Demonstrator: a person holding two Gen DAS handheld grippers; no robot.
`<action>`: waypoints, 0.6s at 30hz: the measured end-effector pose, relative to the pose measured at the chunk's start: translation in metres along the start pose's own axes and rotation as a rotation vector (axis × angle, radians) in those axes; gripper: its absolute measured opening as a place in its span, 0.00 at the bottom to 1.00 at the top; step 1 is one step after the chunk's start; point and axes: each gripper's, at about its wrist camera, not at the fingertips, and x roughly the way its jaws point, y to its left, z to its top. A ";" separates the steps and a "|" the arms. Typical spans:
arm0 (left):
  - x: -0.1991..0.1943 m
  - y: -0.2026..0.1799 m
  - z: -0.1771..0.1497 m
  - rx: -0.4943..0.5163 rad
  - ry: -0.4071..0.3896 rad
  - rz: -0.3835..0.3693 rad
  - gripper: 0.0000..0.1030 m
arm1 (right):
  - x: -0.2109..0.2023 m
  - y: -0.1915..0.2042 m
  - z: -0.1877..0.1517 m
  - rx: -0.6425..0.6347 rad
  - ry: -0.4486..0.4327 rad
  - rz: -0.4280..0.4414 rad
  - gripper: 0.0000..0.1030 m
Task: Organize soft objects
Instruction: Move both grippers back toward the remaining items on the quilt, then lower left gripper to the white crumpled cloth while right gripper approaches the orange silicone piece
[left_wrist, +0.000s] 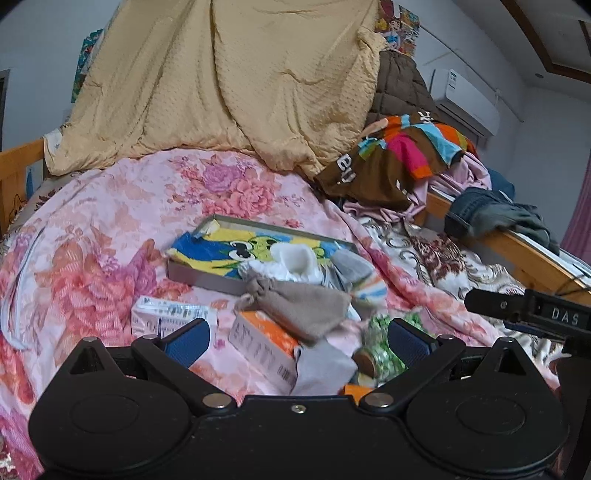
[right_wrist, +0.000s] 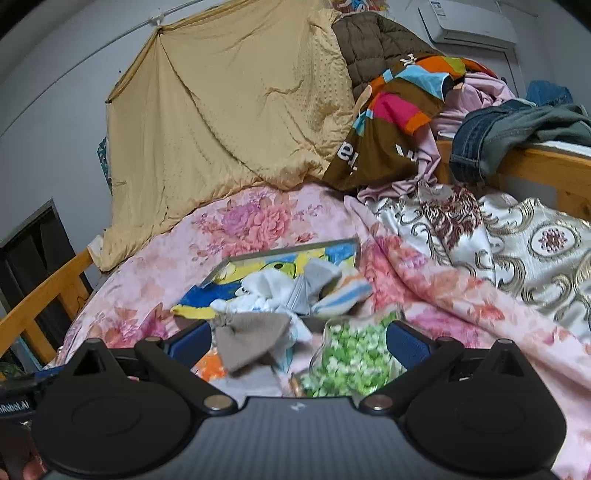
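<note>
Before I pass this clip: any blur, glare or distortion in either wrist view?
Left wrist: sharp, dim even light, no glare; fisheye bends the bed rail. Right wrist: the green patterned item and grey pouch near the fingers are smeared; background sharp, dark corners.

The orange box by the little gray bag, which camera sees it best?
The left wrist view shows the orange box best: its orange top and white printed side are sharp, lying on the pink floral quilt under the gray pouch. The right wrist view catches only a blurry orange patch beside that claw's left finger.
</note>
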 end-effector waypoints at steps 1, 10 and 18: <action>-0.002 0.002 -0.004 0.003 0.005 -0.005 0.99 | -0.002 0.001 -0.002 -0.001 0.004 -0.001 1.00; -0.007 0.020 -0.031 0.037 0.044 -0.028 0.99 | 0.000 0.007 -0.017 0.016 0.142 -0.020 1.00; 0.005 0.023 -0.043 0.067 0.127 -0.023 0.99 | 0.021 0.023 -0.030 -0.057 0.281 -0.044 1.00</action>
